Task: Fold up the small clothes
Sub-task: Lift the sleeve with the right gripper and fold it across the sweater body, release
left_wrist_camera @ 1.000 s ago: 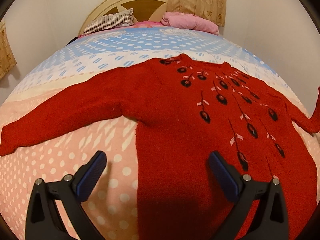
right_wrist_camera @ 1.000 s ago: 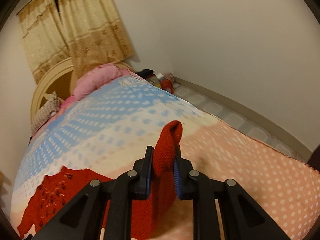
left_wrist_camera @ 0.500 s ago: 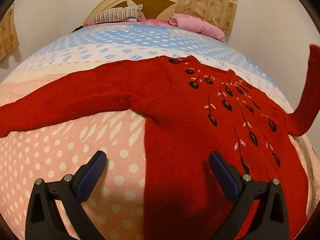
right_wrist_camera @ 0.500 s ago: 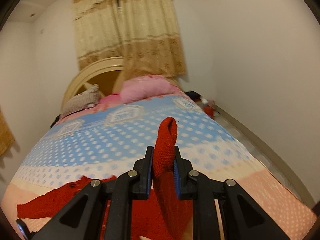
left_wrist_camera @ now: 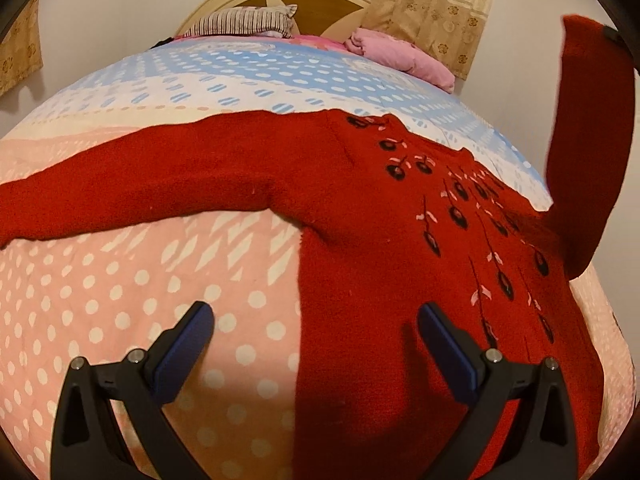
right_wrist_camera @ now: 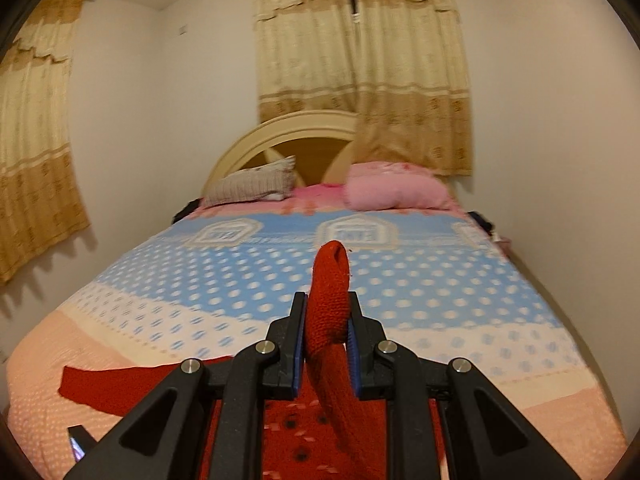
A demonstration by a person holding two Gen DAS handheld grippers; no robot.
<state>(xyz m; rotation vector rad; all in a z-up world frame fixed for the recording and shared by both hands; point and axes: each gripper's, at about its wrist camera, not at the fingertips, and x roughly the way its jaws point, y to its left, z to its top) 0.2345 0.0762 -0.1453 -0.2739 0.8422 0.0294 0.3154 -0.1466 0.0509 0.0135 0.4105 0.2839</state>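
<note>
Dotted pink-and-blue bedspread [left_wrist_camera: 120, 304] bore red knitted sweater [left_wrist_camera: 400, 248]; your right gripper [right_wrist_camera: 327, 334] pinched its sleeve cuff [right_wrist_camera: 329, 280], left gripper [left_wrist_camera: 314, 344] gaped empty; you needed sleeve laid across chest, unwrinkled

Warm, even indoor light fills both views. Fisheye lenses bend the bed [left_wrist_camera: 120, 300] into a dome and leave dark corners. The left gripper [left_wrist_camera: 316, 332] throws a soft shadow onto the sweater [left_wrist_camera: 360, 280]. In the right view the bedspread [right_wrist_camera: 440, 292] is slightly motion-blurred.
</note>
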